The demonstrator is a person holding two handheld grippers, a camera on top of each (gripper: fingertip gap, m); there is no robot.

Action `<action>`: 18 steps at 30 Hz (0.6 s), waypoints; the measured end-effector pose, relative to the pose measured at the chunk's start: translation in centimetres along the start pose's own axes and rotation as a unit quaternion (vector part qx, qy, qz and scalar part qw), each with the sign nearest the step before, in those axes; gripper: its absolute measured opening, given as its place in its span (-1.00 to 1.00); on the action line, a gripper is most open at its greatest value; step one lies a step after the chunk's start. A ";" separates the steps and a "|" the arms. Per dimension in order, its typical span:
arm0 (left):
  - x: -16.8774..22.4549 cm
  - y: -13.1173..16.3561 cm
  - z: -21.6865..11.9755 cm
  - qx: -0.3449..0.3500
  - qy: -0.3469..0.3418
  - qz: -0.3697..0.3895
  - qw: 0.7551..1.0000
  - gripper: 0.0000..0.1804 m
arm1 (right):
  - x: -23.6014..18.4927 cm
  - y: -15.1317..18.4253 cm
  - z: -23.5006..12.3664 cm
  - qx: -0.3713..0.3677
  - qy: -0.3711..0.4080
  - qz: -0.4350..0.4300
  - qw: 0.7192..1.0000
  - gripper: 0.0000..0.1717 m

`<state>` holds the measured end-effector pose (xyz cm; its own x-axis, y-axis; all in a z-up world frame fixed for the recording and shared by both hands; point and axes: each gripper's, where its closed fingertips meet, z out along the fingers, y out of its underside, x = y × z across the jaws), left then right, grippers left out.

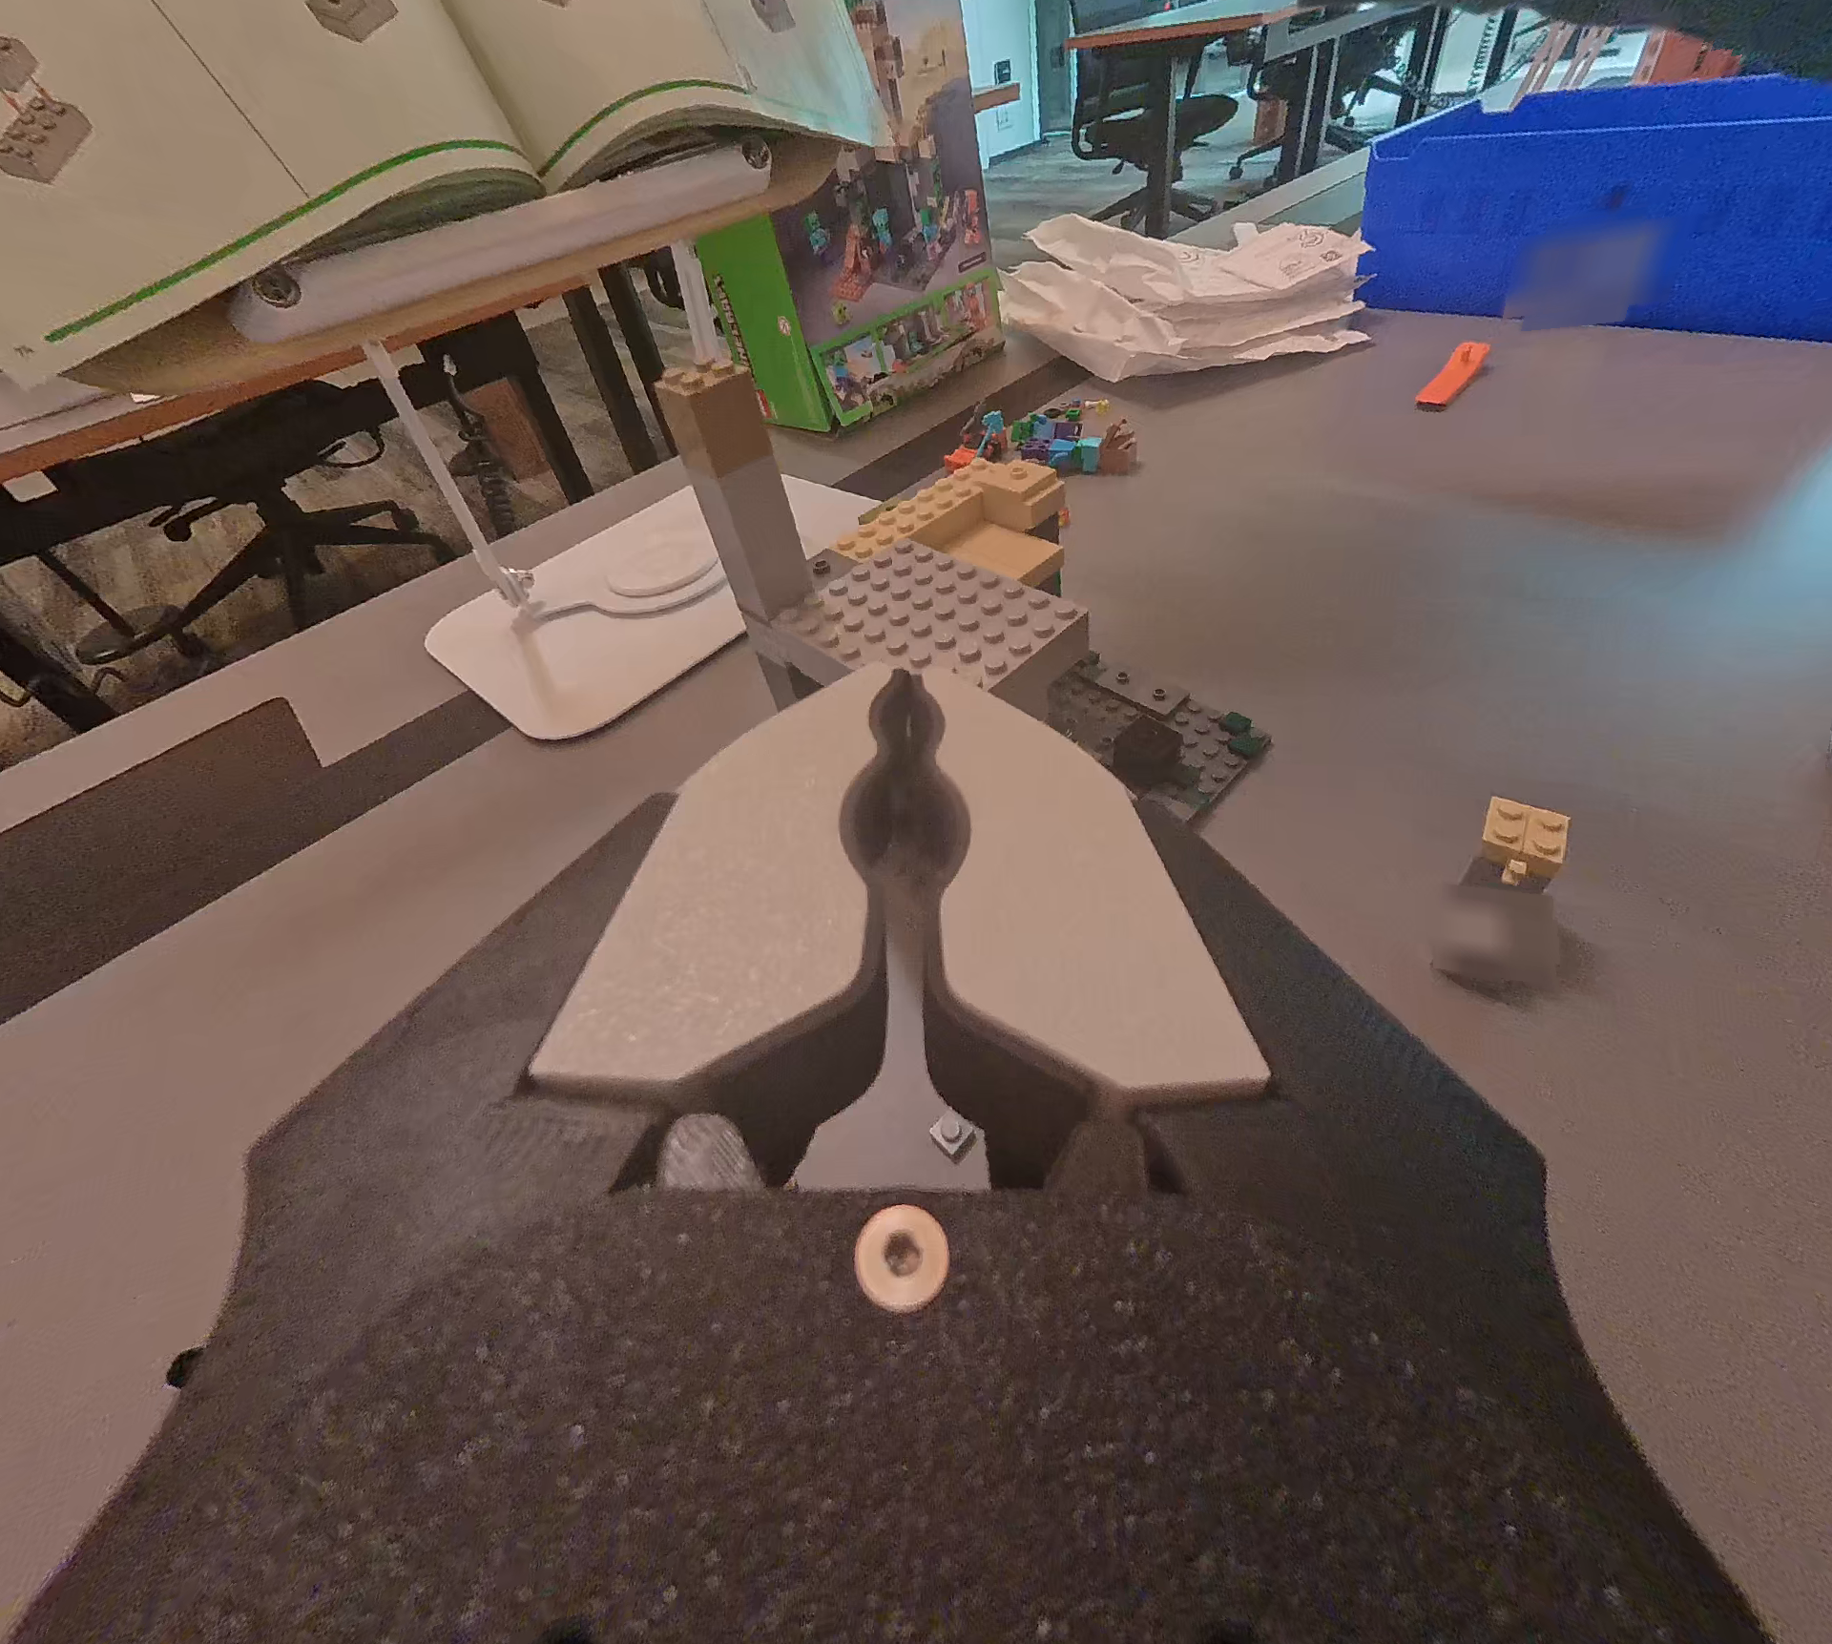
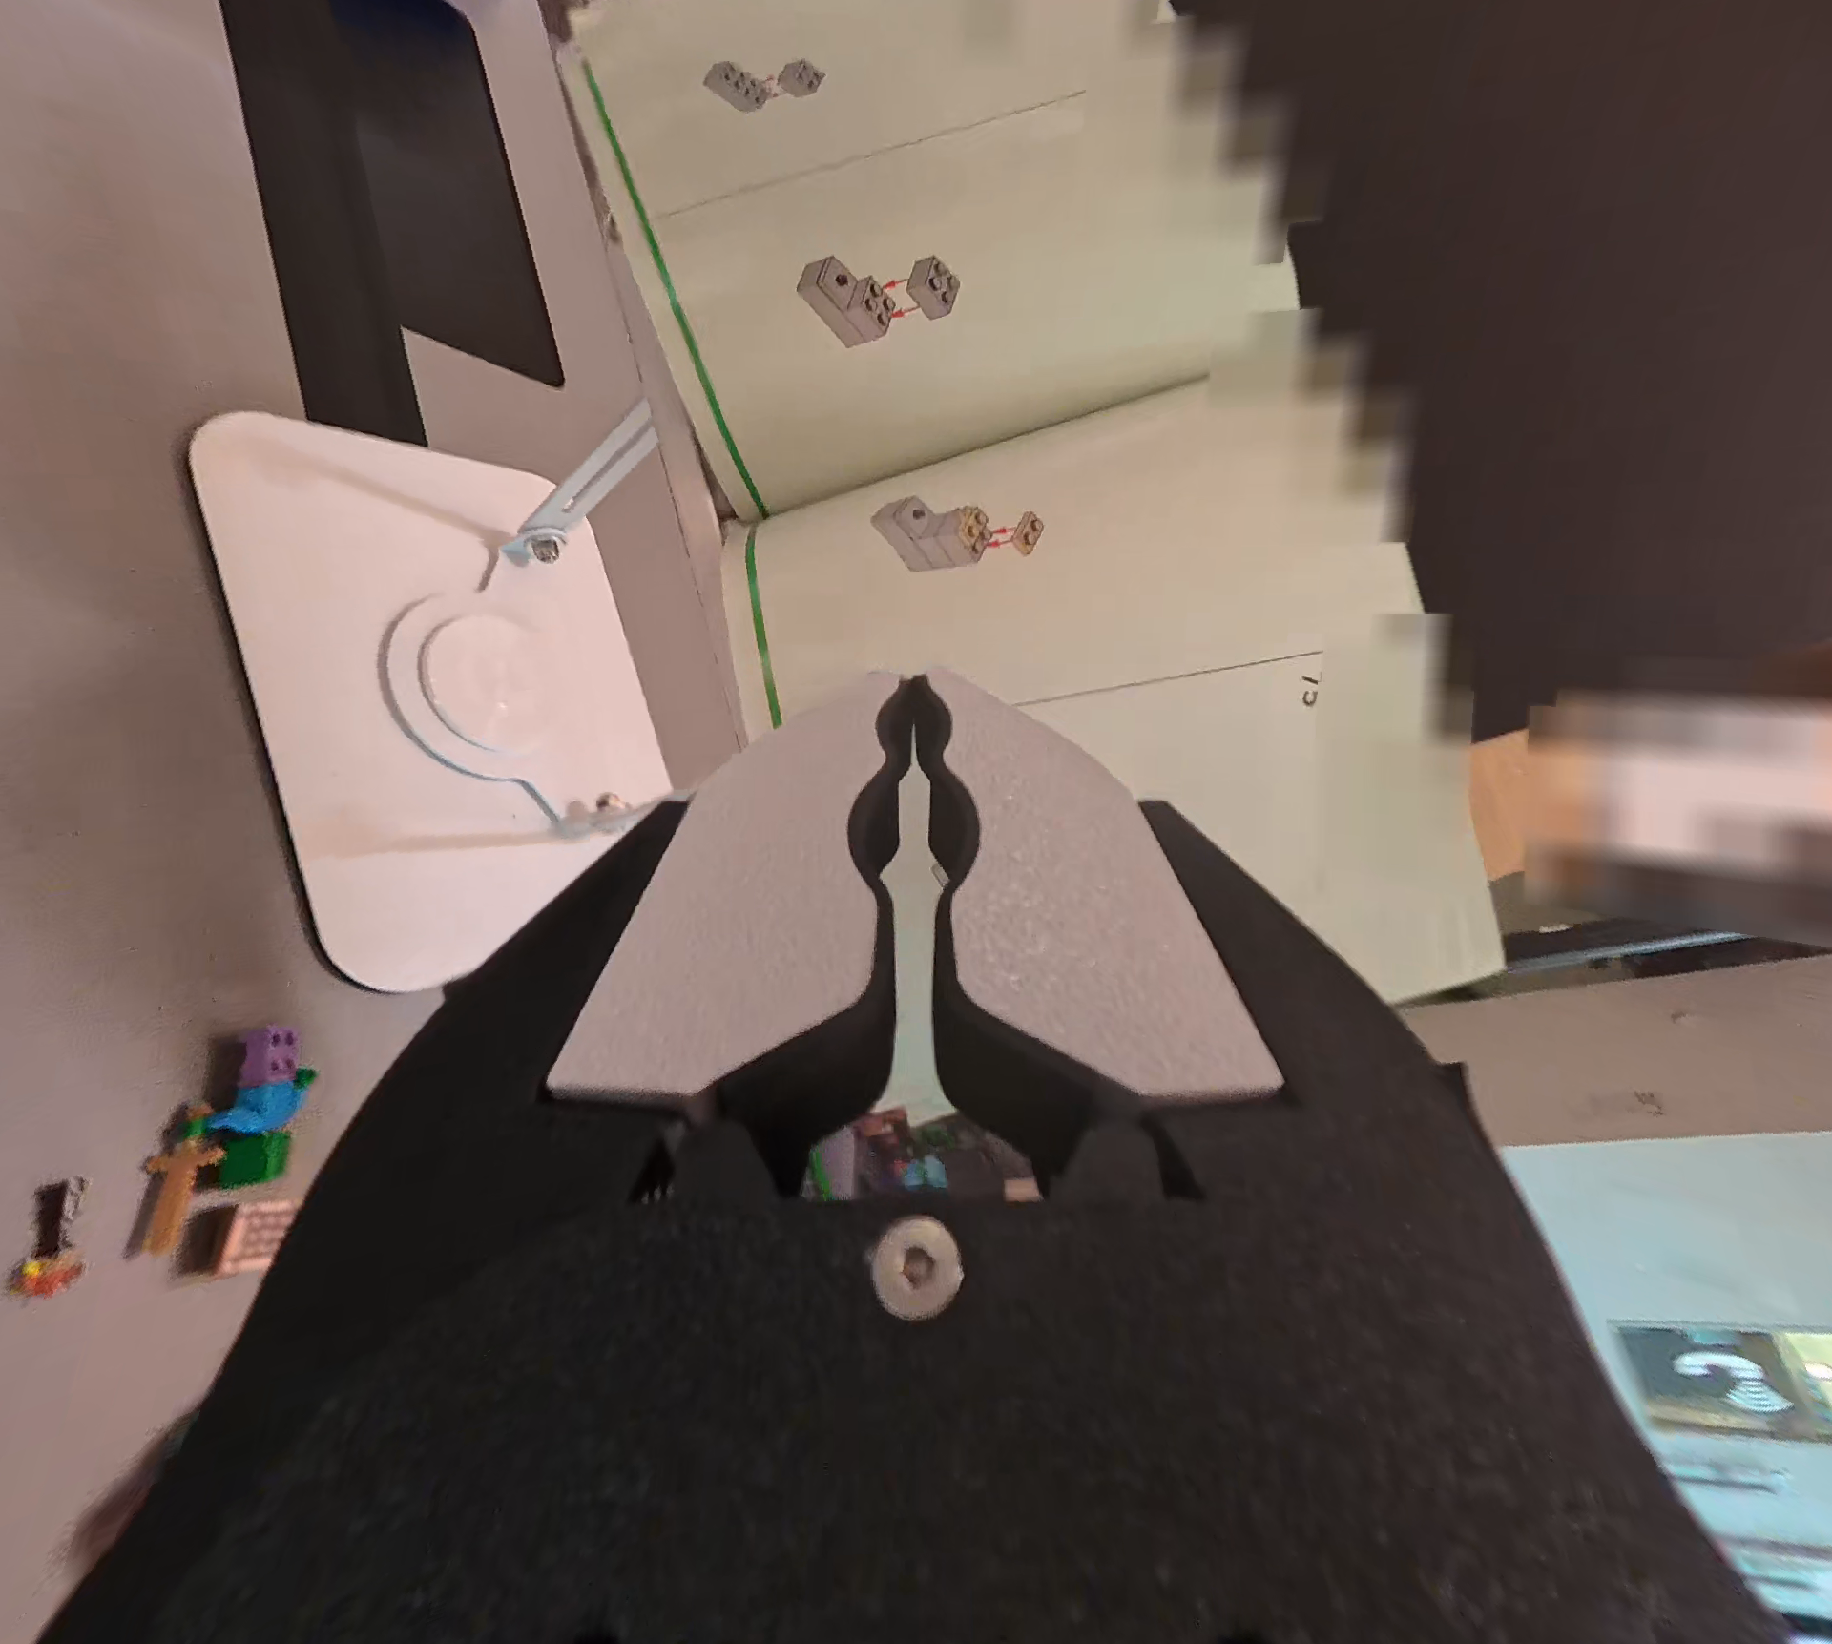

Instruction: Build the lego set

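Grey surface [image 1: 1437, 605]: carries everything in the left wrist view and extends ahead and to both sides of the jaws.

Open instruction booklet [image 1: 297, 60]: propped on a white stand [image 1: 555, 655], high and to the left of the left gripper [image 1: 904, 682]; in the right wrist view its pages fill the field just beyond the right gripper [image 2: 914, 684], the view being rolled sideways.

Blue bin [image 1: 1606, 209]: far ahead and right of the left jaws, with crumpled white paper bags [image 1: 1190, 288] beside it.

Printed set box [image 1: 892, 288]: standing far ahead of the left jaws, behind the booklet stand.

Brick build [image 1: 932, 605]: a grey studded plate with a tan section behind it and a tall grey-and-tan column [image 1: 734, 506] at its left corner; it lies just ahead of the left jaws, whose tips are shut together with nothing between them. Contact with the plate cannot be told.

Loose coloured bricks [image 1: 1041, 442]: beyond the build. Tan small assembly [image 1: 1522, 843]: well to the right of the left jaws. Orange tool [image 1: 1452, 375]: far right.

Right jaws: shut tip to tip on nothing, held before the booklet page; small figures [image 2: 248, 1121] lie low to their left.
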<state>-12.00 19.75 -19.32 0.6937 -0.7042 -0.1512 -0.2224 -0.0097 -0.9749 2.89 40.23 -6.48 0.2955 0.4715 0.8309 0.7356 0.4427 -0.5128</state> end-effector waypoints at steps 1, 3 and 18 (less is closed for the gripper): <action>0.0 0.0 0.0 0.001 0.001 0.000 1.000 -1.00 | -0.4 0.5 -0.1 -0.006 0.001 -0.019 1.000 -1.00; 0.1 -0.1 0.0 0.001 0.002 -0.001 1.000 -1.00 | -1.3 2.0 0.1 -0.036 0.000 -0.049 0.998 -0.62; 0.1 -0.1 0.0 -0.001 0.004 0.001 1.000 -1.00 | -1.8 7.5 1.6 -0.113 0.037 -0.146 0.982 -0.67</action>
<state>-11.94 19.68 -19.25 0.6873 -0.7102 -0.1526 -0.2255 -0.0089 -0.9742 6.92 43.92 -12.16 0.0887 0.2884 0.9534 0.9100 0.3658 -0.1953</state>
